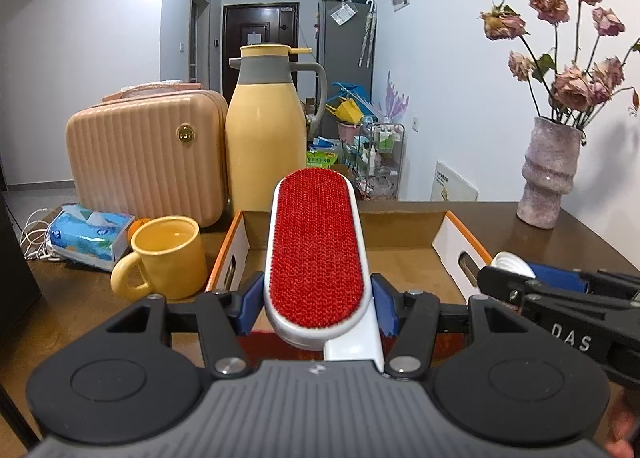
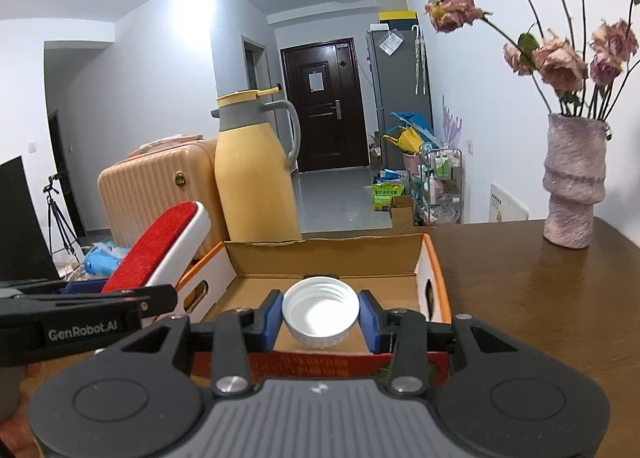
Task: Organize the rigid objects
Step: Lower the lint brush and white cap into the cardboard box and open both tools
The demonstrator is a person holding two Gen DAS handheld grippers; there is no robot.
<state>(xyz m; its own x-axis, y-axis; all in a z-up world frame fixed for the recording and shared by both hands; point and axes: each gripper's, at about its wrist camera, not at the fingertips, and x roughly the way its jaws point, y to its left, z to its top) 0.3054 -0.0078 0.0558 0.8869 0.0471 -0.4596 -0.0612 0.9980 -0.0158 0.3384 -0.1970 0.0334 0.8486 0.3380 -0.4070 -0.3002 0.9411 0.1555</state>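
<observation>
Brown table (image 2: 520, 278) carries an open cardboard box (image 2: 430, 258); above its near edge, left gripper (image 1: 316, 298) clamps a lint brush (image 1: 316, 242), right gripper (image 2: 320, 314) pinches a white cap (image 2: 320, 312), seemingly ready to drop in.

Red lint brush (image 1: 316, 254) and white cap (image 2: 320, 311) held over cardboard box (image 2: 332, 258).

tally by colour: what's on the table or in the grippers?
Yellow: 2, jug, mug
Peach: 1, case
Red/white: 1, lint brush in left gripper
White: 1, cap in right gripper
Blue: 1, tissue pack
Pink: 1, vase
Brown: 1, box
Total: 8
</observation>
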